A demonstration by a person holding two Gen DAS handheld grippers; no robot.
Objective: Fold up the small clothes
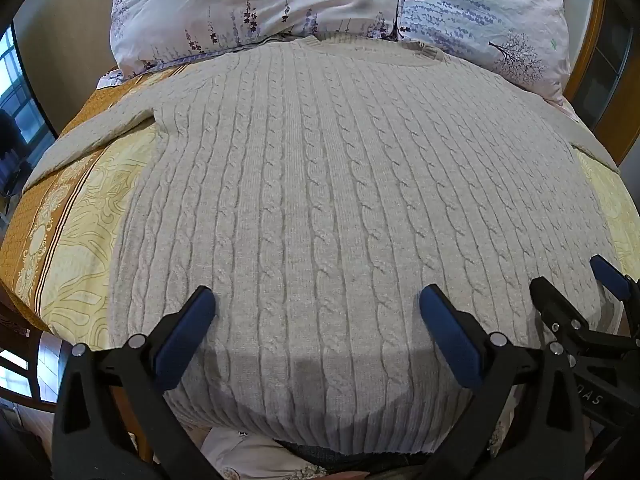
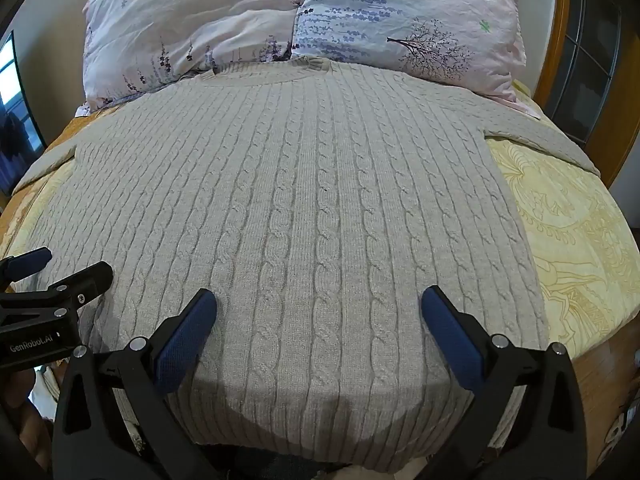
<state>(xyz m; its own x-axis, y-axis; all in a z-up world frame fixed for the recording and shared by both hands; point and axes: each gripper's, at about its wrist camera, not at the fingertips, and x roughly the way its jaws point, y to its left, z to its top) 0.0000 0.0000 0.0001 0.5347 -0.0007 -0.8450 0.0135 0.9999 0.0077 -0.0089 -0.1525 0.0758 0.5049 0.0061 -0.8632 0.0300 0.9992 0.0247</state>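
A beige cable-knit sweater [image 1: 320, 200] lies flat on the bed, collar at the far end by the pillows, sleeves spread to both sides, hem hanging over the near edge. It also fills the right wrist view [image 2: 304, 220]. My left gripper [image 1: 316, 304] is open and empty, just above the lower left part of the sweater. My right gripper [image 2: 318, 304] is open and empty above the lower right part. The right gripper shows at the right edge of the left wrist view [image 1: 572, 280]; the left gripper shows at the left edge of the right wrist view [image 2: 60, 268].
Two floral pillows [image 1: 280, 4] [image 2: 304, 12] lie at the head of the bed. A yellow and orange patterned bedsheet [image 1: 80, 216] [image 2: 572, 216] covers the mattress. A wooden frame [image 2: 556, 28] stands at the far right, a window [image 1: 16, 92] at the left.
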